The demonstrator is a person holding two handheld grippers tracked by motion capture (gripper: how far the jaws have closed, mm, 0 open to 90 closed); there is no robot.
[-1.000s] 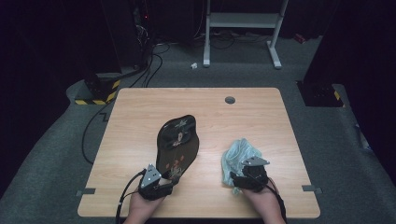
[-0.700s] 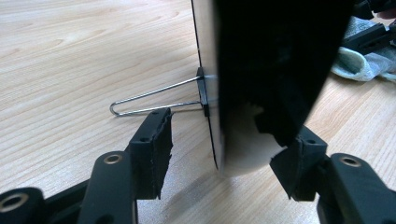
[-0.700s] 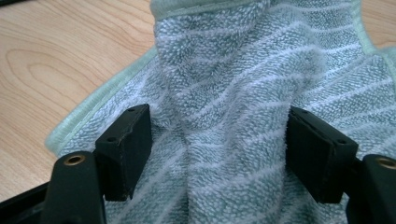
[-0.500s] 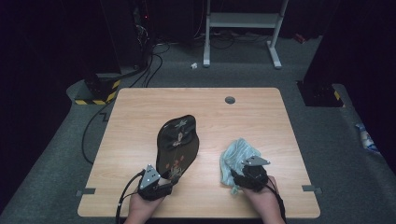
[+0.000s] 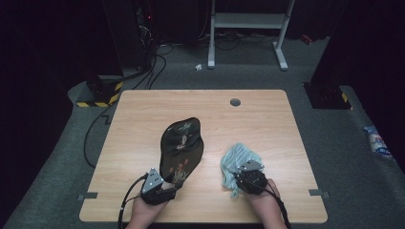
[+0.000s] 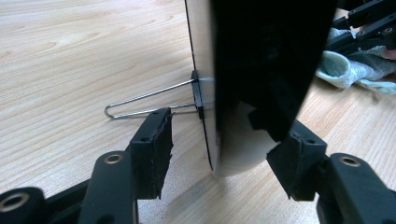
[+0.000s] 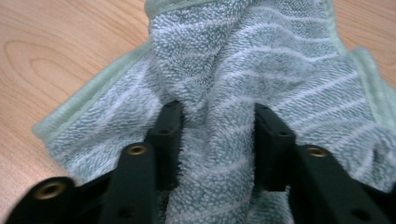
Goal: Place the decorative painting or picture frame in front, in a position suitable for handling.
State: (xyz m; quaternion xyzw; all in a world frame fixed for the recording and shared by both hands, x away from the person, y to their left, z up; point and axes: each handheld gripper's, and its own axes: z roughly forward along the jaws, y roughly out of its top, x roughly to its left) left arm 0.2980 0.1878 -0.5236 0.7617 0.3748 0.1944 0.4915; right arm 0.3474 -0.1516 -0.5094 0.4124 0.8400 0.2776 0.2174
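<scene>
The right gripper (image 7: 212, 140) pinches a fold of the striped towel (image 7: 261, 70), bunched on the table (image 5: 267, 119) near the front edge. The left gripper (image 6: 224, 154) stands spread around the lower edge of the dark fan (image 5: 181, 148), just left of the towel, a binder clip (image 6: 154, 100) fastened beside it.

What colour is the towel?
The towel is pale blue-green with thin white stripes and a light green edge, clearest in the right gripper view.
</scene>
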